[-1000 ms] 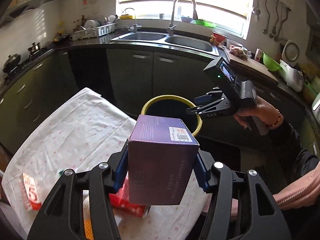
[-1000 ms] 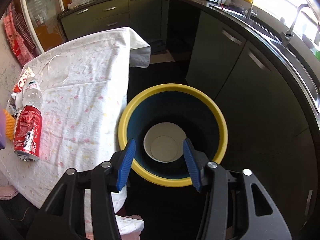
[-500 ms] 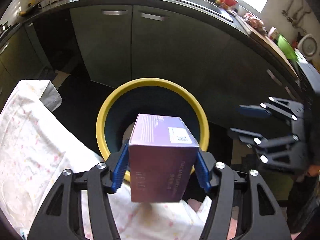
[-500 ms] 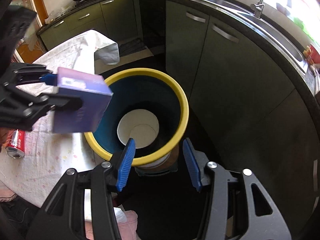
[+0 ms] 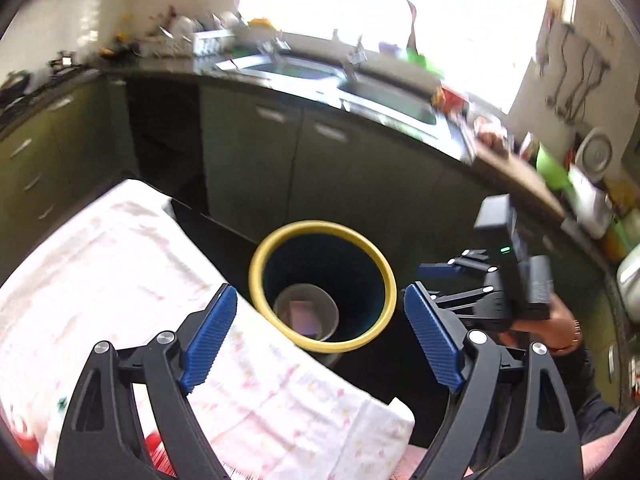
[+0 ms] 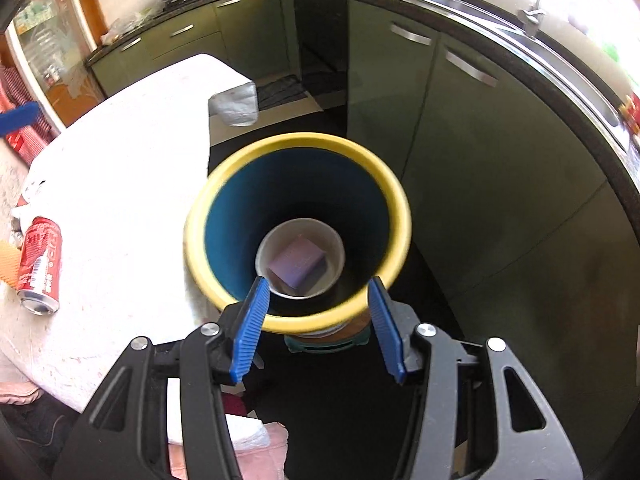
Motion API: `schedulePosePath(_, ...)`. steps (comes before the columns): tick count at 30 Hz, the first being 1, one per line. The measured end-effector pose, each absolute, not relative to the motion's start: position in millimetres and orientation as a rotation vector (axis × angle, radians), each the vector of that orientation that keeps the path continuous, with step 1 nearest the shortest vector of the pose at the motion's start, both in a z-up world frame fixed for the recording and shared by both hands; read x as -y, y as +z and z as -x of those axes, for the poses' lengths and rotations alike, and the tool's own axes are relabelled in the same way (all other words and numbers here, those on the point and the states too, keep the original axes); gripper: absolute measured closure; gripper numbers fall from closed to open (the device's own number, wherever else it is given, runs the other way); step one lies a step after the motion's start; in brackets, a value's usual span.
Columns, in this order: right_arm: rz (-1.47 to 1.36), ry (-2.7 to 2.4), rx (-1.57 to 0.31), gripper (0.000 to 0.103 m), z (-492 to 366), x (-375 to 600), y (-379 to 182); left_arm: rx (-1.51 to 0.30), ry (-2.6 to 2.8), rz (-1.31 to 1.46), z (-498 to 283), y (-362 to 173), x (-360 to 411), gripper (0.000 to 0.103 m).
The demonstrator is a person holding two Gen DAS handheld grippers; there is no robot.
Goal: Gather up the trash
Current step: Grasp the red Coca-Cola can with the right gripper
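Small purple cardboard box [image 6: 298,265] lies at the bottom of the blue plastic bin with yellow rim [image 6: 296,322], on the bin's pale round base, straight ahead of and below both claws. That item looks done.

Left claw [image 5: 318,334]: jaws opening wide, nothing between them; bin mouth sits just beyond the gap. Right claw [image 6: 316,330]: jaws half apart, released, holding nothing, hovering over the near rim and looking down the bin.

Next trash, by my read: red aluminium drink can [image 6: 40,266], lying on its side on the white cloth-covered counter [image 6: 132,168], well off to the left of the right claw, long axis roughly along that view's up-down line, open end toward the camera. Left hand is probably nearer, since the counter fills the space under and left of the left claw; something red shows at that view's bottom edge, too blurred to identify.
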State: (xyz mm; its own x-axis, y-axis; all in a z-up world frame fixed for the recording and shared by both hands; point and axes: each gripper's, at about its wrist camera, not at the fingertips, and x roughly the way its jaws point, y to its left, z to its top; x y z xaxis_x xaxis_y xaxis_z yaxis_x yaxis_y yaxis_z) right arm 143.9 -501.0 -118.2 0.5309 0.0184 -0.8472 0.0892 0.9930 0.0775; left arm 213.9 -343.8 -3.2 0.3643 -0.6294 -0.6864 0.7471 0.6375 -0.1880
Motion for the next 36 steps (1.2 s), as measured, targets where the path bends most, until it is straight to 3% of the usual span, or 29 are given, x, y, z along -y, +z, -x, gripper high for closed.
schedulePosePath(12, -0.072, 0.275, -1.021, 0.054, -165.5, 375.8, -92.4, -0.674, -0.526, -0.068, -147.3, 0.8, 155.6, 0.007)
schedulePosePath(18, -0.104, 0.503, -1.100, 0.036, -165.0, 296.9, -85.2, -0.694, -0.400, -0.030, -127.0, -28.7, 88.9, 0.007)
schedulePosePath(21, -0.111, 0.539, -1.153, 0.030, -173.6, 270.2, -89.3, -0.698, -0.379, -0.023, -120.1, -35.4, 67.5, 0.007)
schedulePosePath(30, -0.050, 0.512, -1.281, 0.028, -190.7, 226.0, -118.8, -0.687, -0.373, -0.013, -105.0, -36.6, 51.1, 0.006)
schedulePosePath(36, 0.007, 0.469, -1.255, 0.028, -189.8, 212.6, -125.6, -0.704, -0.376, 0.004, -104.2, -41.6, 46.7, 0.006)
